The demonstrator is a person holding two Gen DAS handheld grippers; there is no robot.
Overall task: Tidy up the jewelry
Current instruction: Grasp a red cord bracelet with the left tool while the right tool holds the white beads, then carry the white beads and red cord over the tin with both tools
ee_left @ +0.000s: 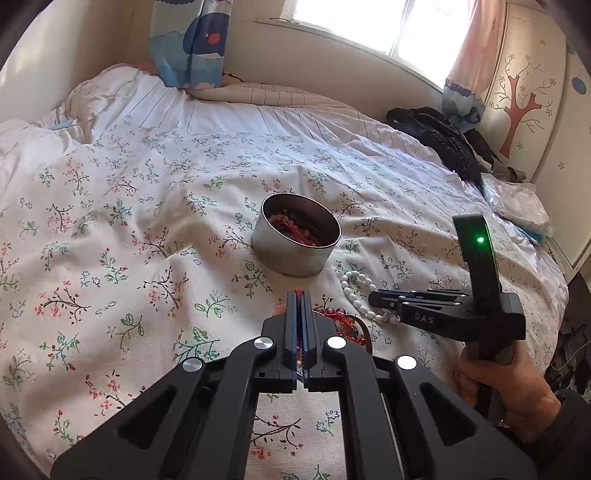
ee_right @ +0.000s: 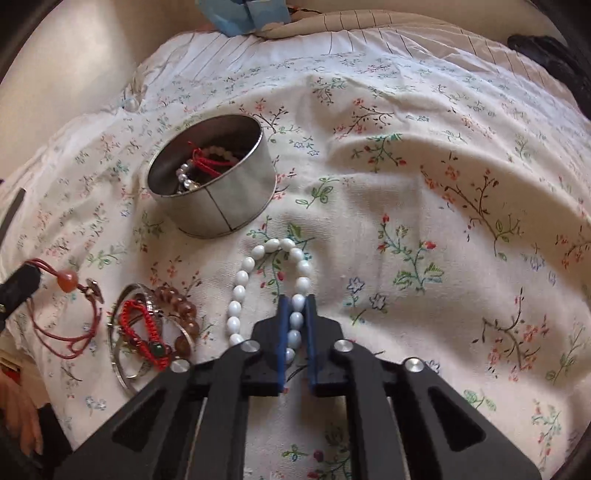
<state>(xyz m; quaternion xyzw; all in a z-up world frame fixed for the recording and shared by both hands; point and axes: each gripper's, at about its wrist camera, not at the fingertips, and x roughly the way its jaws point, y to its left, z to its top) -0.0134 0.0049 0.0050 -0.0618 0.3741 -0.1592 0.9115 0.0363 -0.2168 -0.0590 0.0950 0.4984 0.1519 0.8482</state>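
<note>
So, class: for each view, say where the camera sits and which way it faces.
Left wrist: behind the left tongs, facing across the bed at the tin; right tongs and a hand show.
Right wrist: behind the right tongs, facing down at the white bead bracelet.
Shared: tin, bracelet.

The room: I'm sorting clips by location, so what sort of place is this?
Most likely a home bedroom. The work goes on atop a bed with a floral quilt, rumpled bedding piled at its far end, patterned curtains hanging at a bright window, and a tree-painted wardrobe beside the bed.
</note>
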